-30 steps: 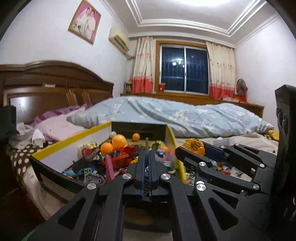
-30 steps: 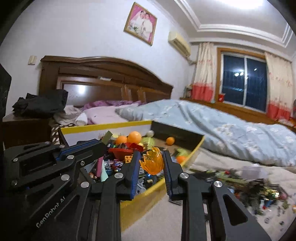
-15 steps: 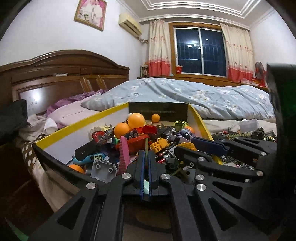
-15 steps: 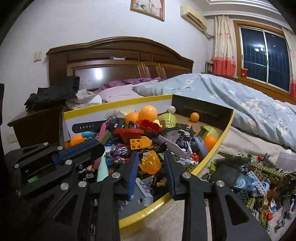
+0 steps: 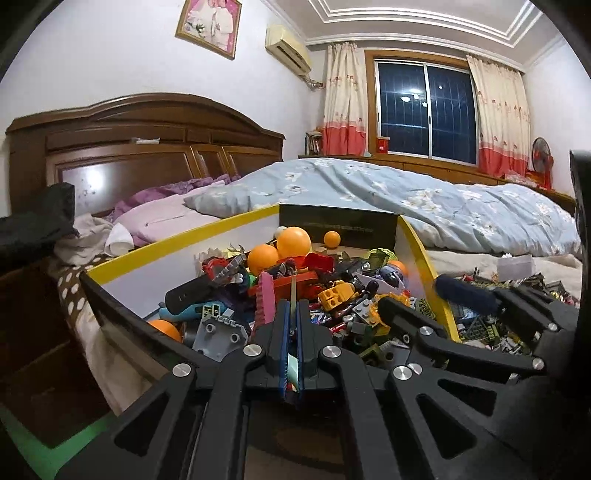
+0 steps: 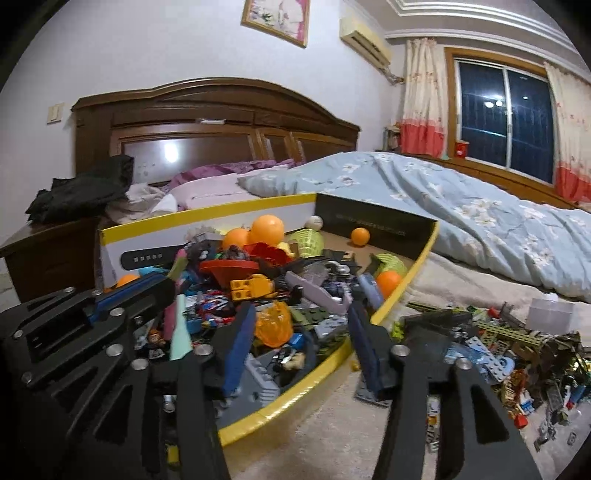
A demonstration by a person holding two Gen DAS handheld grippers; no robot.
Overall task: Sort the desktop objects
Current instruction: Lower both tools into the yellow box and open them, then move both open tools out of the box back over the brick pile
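Your right gripper (image 6: pixel 299 328) was opening its jaws over the box (image 6: pixel 406 291), the orange piece (image 6: pixel 275 323) lying loose between them, while your left gripper (image 5: pixel 291 314), clamped on a thin mint strip (image 5: pixel 293 365), risked dragging neighbouring toys out on release.

I see the room lit by a bright ceiling light (image 5: pixel 417 5) that washes out the top edge of the left wrist view, while the window (image 5: pixel 424 114) is dark with small lamp reflections and the headboard (image 6: pixel 170 153) carries a white glare spot. Both fisheye views bend walls and ceiling mouldings strongly and go black at the corners. The black gripper frames sit in murky shadow up close, and the right gripper (image 6: pixel 301 321) looks smeared as its jaws are opening.
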